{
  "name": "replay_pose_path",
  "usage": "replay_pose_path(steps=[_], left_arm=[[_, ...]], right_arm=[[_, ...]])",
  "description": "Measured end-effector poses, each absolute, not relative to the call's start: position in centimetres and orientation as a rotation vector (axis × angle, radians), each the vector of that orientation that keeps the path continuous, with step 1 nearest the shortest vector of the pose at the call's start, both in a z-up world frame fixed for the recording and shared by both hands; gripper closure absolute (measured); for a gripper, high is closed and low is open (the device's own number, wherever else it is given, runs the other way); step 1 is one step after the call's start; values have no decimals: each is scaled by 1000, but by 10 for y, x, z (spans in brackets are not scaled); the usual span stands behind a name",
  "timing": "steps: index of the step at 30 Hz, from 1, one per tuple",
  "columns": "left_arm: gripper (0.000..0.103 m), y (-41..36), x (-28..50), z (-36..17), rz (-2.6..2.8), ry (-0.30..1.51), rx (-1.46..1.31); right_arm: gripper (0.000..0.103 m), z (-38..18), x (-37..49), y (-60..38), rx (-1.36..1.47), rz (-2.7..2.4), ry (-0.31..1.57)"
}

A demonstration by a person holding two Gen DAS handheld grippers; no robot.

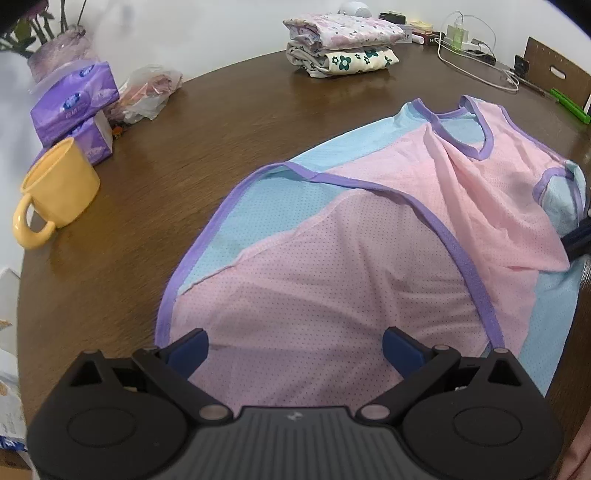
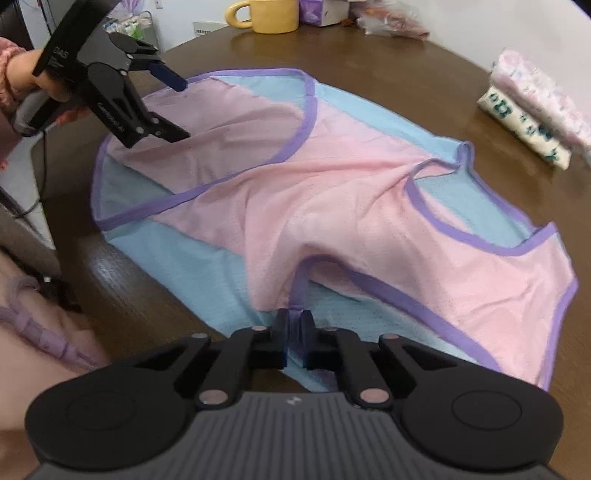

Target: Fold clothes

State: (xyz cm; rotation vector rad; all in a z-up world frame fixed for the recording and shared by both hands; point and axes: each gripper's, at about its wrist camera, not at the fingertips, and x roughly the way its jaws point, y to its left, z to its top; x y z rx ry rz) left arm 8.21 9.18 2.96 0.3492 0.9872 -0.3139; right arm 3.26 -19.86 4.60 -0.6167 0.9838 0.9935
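A pink and blue vest (image 2: pixel 332 206) lies spread across the brown bench (image 1: pixel 155 155), its purple-trimmed hem near the lower edge. The right tool (image 2: pixel 293 332) is pinched tight on the armhole trim. The left tool (image 1: pixel 295 350) hangs wide open above the hem, gripping nothing. Bare bench lies left.

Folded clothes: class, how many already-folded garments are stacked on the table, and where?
2. A pink floral garment lies on top of a cream garment with green flowers, stacked at the table's far edge, beyond the spread pink and blue top. More could be hidden within the stack.
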Motion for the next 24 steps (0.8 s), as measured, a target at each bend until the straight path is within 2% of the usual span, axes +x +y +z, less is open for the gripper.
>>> replay_pose_path(steps=[13, 14, 18, 21, 24], left_arm=[[2, 122, 85, 34, -207, 985, 317], [7, 124, 82, 36, -203, 981, 320], [8, 132, 73, 42, -180, 969, 303], [22, 139, 72, 42, -168, 984, 289], [25, 141, 70, 40, -182, 993, 291]], right_arm=[[98, 45, 66, -243, -422, 847, 1055], [96, 47, 68, -245, -393, 852, 1062], [86, 60, 78, -255, -227, 884, 1058], [78, 58, 89, -253, -145, 872, 1071], [69, 48, 103, -248, -40, 856, 1118]])
